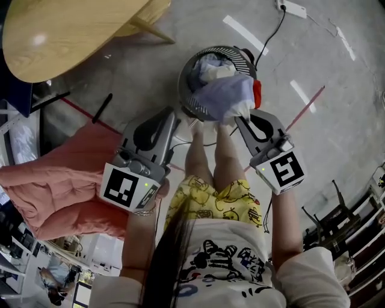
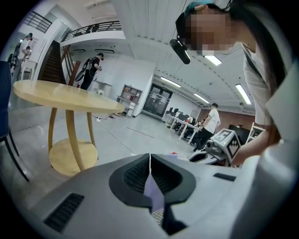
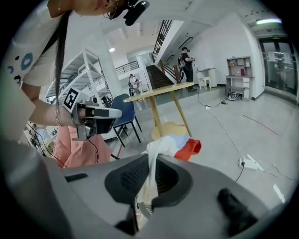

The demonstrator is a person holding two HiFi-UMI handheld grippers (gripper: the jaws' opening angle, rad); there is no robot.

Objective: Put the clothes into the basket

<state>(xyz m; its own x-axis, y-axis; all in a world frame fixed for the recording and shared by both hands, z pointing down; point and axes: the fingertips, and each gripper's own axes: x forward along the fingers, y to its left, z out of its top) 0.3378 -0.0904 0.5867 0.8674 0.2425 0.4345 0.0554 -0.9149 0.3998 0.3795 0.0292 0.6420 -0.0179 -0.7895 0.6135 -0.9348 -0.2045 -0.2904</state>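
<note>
A round wire basket [image 1: 186,77] stands on the floor ahead of my feet, with clothes inside. A pale lavender and white garment with a red part [image 1: 226,95] hangs over its near rim. My left gripper [image 1: 178,120] is shut on a thin lavender fold of the garment [image 2: 154,190], at the basket's near-left side. My right gripper [image 1: 239,120] is shut on the garment's white edge [image 3: 150,161], at the near-right side. The garment's red and blue parts [image 3: 187,145] bunch just past the right jaws. How deep the garment reaches into the basket is hidden.
A round wooden table [image 1: 66,30] stands at the far left. A pink cushion [image 1: 54,186] lies to the left. A power strip [image 1: 292,8] with a black cable lies beyond the basket. Dark chairs [image 1: 343,222] stand at the right. The person's bare legs [image 1: 210,156] are between the grippers.
</note>
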